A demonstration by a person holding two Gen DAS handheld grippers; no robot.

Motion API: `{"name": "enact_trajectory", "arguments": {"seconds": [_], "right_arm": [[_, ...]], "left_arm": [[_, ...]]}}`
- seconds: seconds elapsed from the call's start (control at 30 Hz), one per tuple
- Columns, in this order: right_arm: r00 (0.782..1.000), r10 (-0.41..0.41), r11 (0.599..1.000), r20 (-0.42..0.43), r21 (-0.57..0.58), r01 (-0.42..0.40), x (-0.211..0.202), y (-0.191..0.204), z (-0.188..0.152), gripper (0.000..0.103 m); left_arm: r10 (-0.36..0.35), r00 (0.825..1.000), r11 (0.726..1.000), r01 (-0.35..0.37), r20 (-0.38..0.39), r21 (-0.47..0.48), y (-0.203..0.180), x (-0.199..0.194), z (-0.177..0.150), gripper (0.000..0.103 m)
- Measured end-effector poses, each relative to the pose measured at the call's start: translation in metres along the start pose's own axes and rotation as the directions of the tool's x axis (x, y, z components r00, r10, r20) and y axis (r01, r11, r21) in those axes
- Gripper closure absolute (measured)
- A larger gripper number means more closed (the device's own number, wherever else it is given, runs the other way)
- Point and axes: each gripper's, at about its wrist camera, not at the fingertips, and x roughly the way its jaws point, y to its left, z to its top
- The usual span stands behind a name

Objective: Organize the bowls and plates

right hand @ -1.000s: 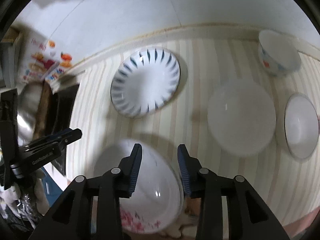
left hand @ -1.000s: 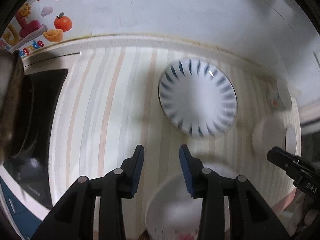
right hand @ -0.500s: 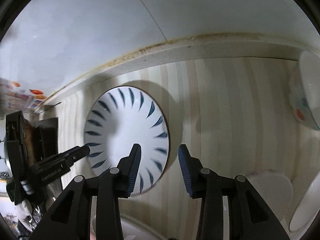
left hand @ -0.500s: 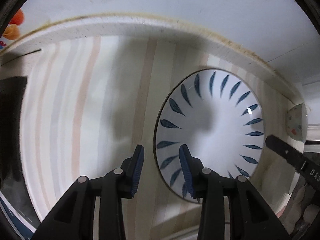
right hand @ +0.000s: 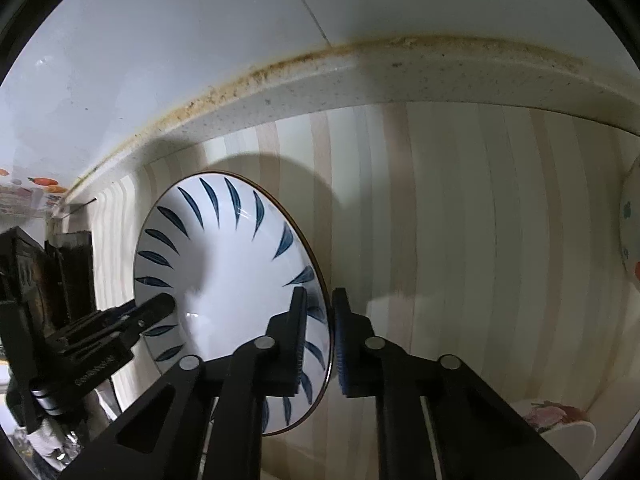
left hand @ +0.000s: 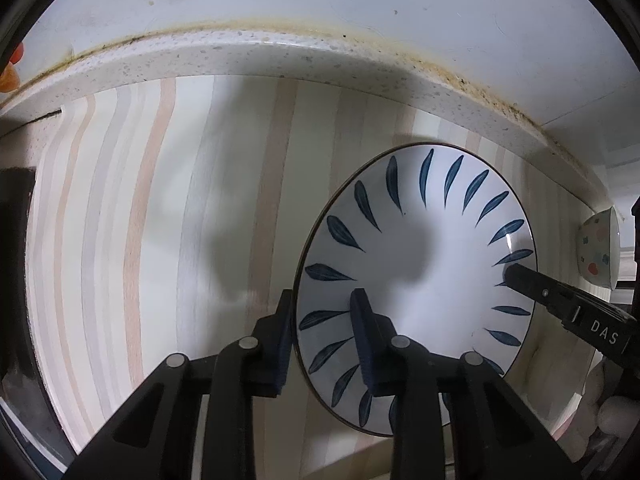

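Then blue-leaf plate [left hand: 436, 256] noted on striped bench [left hand: 140, 240] near wall. Left tool [left hand: 322, 332] and right tool [right hand: 320, 330] set astride opposite rims, jaws part-open, nothing clamped. Plate not yet lifted. Spotted bowl [left hand: 598, 252] and floral dish [right hand: 560, 420] left unsorted.

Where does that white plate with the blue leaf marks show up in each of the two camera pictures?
Left wrist view: the blue-leaf plate fills the lower right, its left rim between the left gripper fingers.
Right wrist view: the plate sits left of centre, its right rim between the right gripper fingers.
Shared landmark: the speckled counter ledge with a stained seam, running behind the plate in both.
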Motion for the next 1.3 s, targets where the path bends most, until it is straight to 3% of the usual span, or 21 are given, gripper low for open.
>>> {"name": "enact_trajectory", "arguments": {"seconds": [0.4,0.73,1.07,1.3], "right_arm": [[1.000,0.005,1.000,-0.002,-0.018,-0.005,-0.007,0.005,-0.004,0.089],[0.999,0.035,0.998,0.033,-0.045,-0.033,-0.053,0.017,-0.028,0.089],[0.994,0.074,0.995,0.075,-0.074,-0.068,-0.105,0.023,-0.088,0.089],[0.994,0.091,0.993,0.067,-0.084,-0.085,-0.122,0.021,-0.161,0.089]], "left_arm": [[0.019,1.000,1.000,-0.019,0.010,0.021,-0.021,-0.008,0.003,0.078],[0.006,0.998,0.998,-0.010,0.057,0.056,-0.026,-0.055,-0.013,0.078],[-0.026,0.994,0.995,0.014,0.109,0.104,-0.031,-0.094,-0.077,0.078],[-0.044,0.991,0.993,0.030,0.123,0.111,-0.018,-0.114,-0.136,0.078]]}}
